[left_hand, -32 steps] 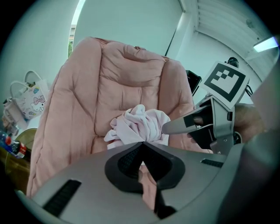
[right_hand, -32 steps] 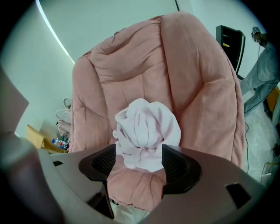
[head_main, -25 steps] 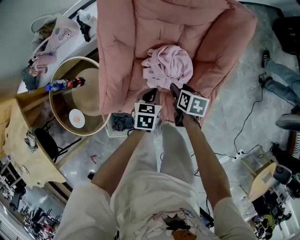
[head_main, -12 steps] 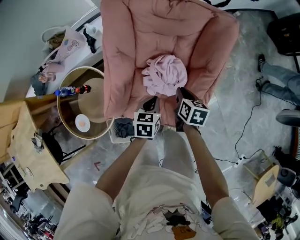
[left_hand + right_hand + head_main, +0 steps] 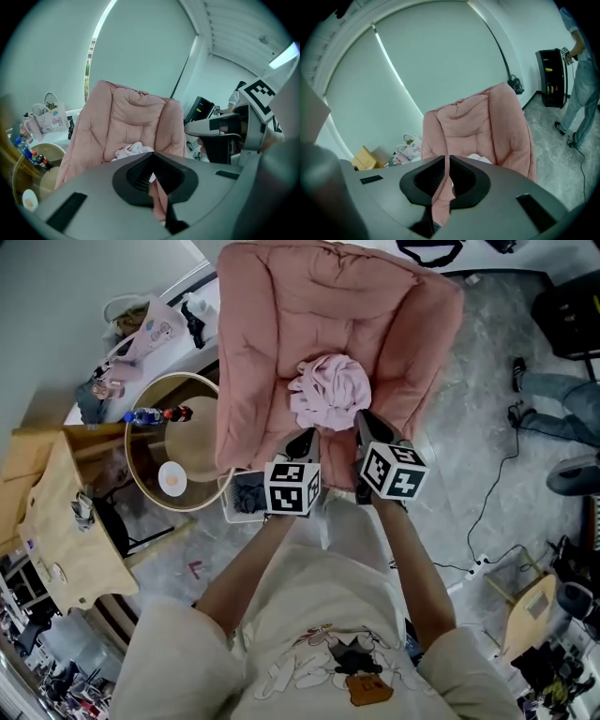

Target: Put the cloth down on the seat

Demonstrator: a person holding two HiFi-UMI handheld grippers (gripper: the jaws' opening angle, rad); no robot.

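- The chair (image 5: pixel 281 315), a padded pink armchair, stands at 12 o'clock from the person. Its deep cushions and raised arms form a hollow that should keep anything soft from sliding off.
- The round tabletop (image 5: pixel 192 442) sits at 9 o'clock from the chair and carries bottles (image 5: pixel 155 414). It is well clear of the work.
- The cloth (image 5: pixel 330 390) lies in a loose pale pink bundle in the middle of the seat (image 5: pixel 331 448), touching neither hand-held gripper. By this the task looks done, or nearly so.
- The left hand-held gripper (image 5: pixel 302 440) hangs at 7 o'clock from the cloth, over the seat's front edge. Its jaws are drawn almost together, leaving only a thin slit. The pink in that slit matches the chair's colour, not the cloth's, so I judge it empty.
- The right hand-held gripper (image 5: pixel 361 422) is at 5 o'clock from the cloth, just beside the bundle's near edge. Its jaws are likewise all but closed on nothing.
- Both point at the bundle from the front, likely because that is the open side of the chair.
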